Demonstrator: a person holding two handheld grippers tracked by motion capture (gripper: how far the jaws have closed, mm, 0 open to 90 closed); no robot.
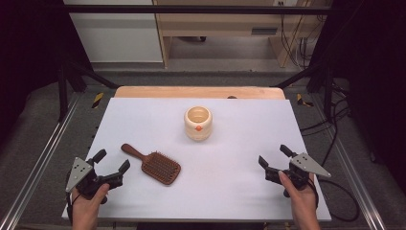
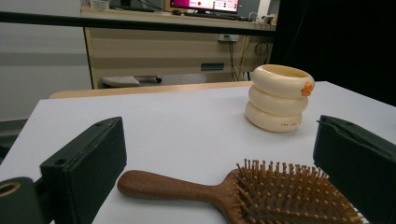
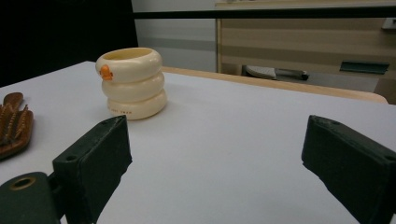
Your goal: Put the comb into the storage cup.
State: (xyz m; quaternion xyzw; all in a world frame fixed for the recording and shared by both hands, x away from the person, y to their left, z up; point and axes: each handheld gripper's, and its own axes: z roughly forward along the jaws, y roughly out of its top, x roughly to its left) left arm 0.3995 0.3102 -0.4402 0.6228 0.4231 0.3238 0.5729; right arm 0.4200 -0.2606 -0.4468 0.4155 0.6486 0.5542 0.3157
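Note:
A brown wooden hairbrush [image 1: 154,165] lies bristles up on the white table [image 1: 239,191], handle pointing to the back left. A cream ribbed cup [image 1: 197,123] with a small orange mark stands upright near the table's middle. My left gripper [image 1: 112,162] rests open at the front left, just left of the brush, nothing between its jaws. In the left gripper view the hairbrush [image 2: 243,193] lies close ahead and the cup [image 2: 279,98] farther off. My right gripper [image 1: 274,155] is open at the front right, empty. The right gripper view has the cup [image 3: 132,83] ahead at left and the hairbrush [image 3: 14,125] at the left edge.
A wooden board edge [image 1: 198,92] runs along the table's far side. Metal rails [image 1: 43,158] flank the table on both sides, with cables [image 1: 335,120] on the floor at right. A wooden desk [image 1: 230,24] stands beyond.

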